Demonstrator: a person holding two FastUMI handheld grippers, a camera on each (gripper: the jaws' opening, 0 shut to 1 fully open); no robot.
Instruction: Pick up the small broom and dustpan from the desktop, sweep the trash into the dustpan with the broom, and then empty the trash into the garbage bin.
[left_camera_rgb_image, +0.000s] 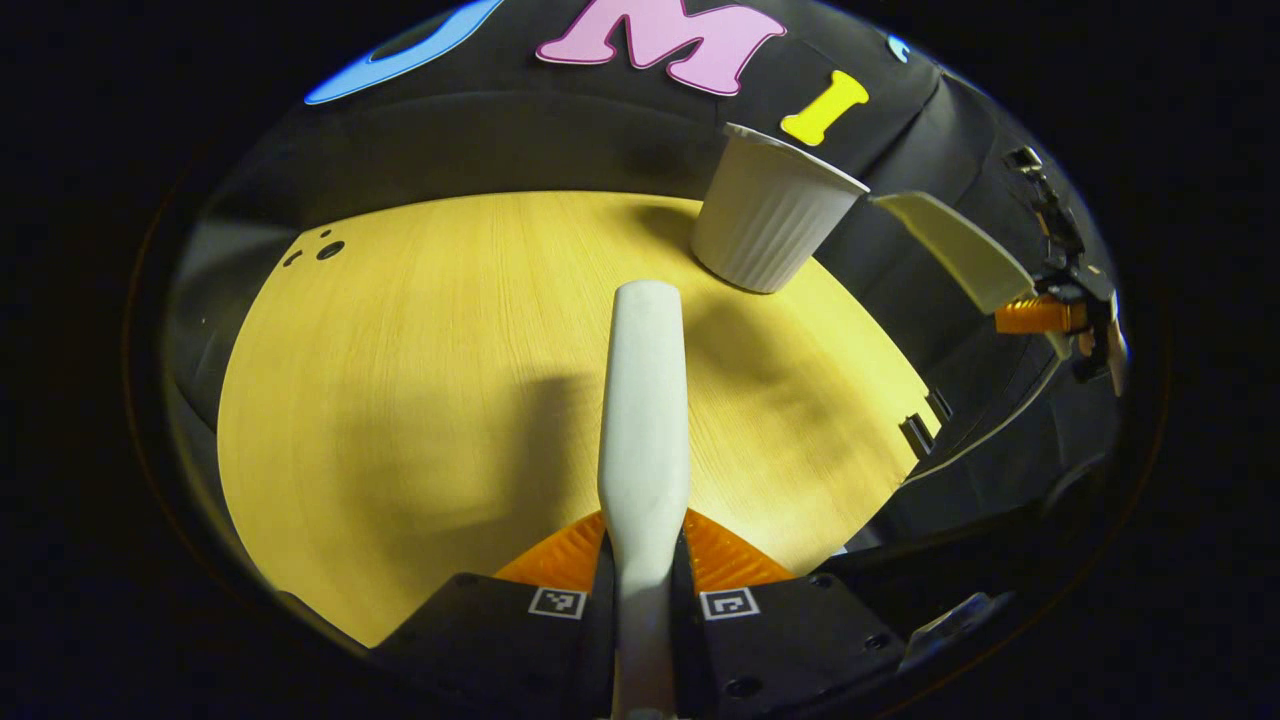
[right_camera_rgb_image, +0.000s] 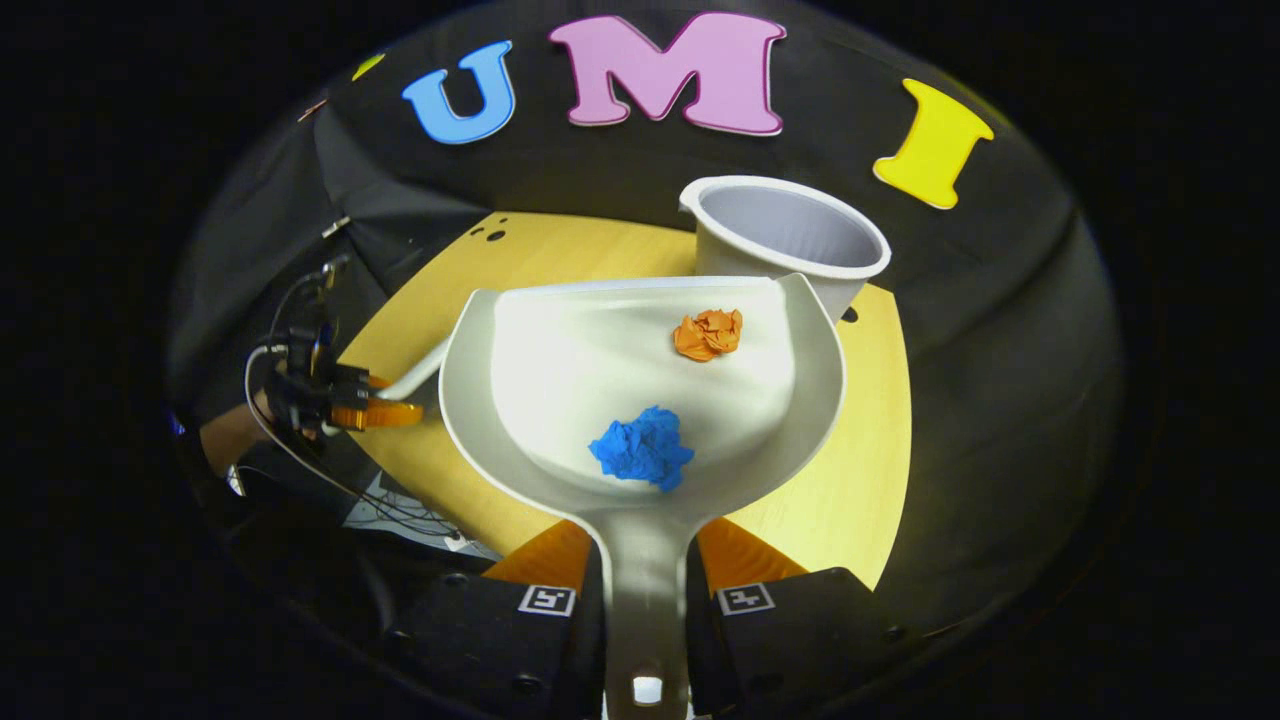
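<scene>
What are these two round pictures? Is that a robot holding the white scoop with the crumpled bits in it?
No robot here. A person holds a pair of tongs in each hand, and a small camera rides on each pair, looking forward along its fingers.

The left gripper view comes from the left tongs. They are squeezed shut on the white handle of the small broom, which sticks out over the yellow wooden table.

The right gripper view comes from the right tongs. They are squeezed shut on the handle of the white dustpan. Inside it lie a blue paper ball and an orange paper ball.

The white ribbed garbage bin stands at the back of the table, just beyond the dustpan, so the trash probably gets tipped in there next.
</scene>
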